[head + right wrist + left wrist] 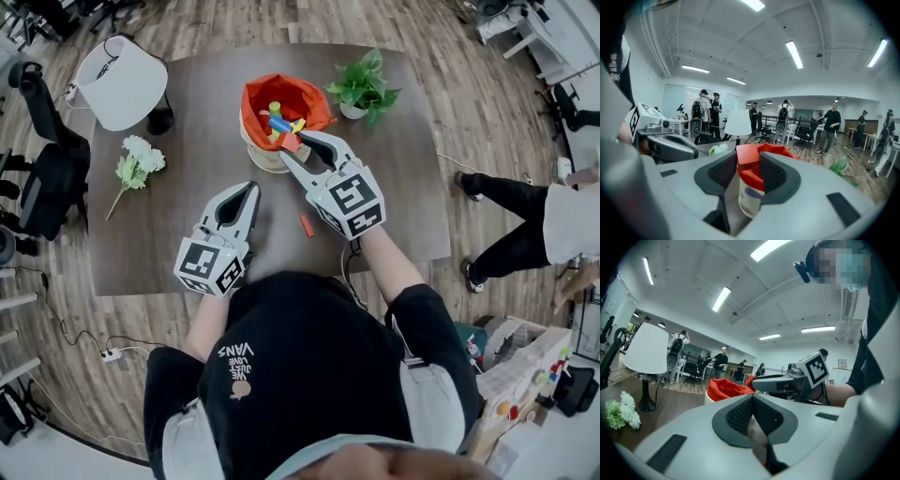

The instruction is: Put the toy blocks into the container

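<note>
left claw (250,189) closed, pads together, nothing between them, over the dark brown tabletop (202,159). small red toy block (307,225) lies loose on the tabletop just beside the right claw (293,145). right claw clamped on a red rectangular toy block (747,157), held at the near rim of the cream container with orange fabric liner (258,94); coloured toy blocks (278,122) lie inside.
</note>
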`<state>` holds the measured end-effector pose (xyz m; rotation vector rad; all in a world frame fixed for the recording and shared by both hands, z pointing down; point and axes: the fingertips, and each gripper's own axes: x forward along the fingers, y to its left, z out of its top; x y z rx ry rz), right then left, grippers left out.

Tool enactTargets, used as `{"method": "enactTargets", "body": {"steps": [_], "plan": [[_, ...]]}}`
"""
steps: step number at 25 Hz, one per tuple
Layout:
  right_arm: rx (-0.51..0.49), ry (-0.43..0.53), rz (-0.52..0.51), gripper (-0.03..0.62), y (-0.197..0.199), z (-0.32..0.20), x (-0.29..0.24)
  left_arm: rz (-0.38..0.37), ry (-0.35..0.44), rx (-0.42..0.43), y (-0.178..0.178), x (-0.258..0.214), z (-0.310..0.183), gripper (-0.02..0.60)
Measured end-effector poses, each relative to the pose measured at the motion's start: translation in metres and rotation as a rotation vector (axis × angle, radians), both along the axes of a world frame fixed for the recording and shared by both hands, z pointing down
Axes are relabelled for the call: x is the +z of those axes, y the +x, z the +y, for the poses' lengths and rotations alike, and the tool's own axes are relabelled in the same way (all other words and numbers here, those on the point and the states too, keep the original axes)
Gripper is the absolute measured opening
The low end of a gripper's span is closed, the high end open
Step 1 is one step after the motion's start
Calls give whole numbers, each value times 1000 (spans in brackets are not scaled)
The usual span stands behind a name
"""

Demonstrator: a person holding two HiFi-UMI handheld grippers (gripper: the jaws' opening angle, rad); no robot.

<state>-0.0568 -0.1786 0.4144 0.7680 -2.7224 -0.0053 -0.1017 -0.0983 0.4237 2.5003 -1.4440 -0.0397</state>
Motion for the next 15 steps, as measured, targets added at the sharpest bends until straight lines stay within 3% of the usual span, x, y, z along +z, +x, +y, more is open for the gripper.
{"method": "enactTargets", "body": {"steps": [15], "plan": [[76,-86,154,163,-16,-65,50,-1,-9,-58,-17,2,4,11]]}}
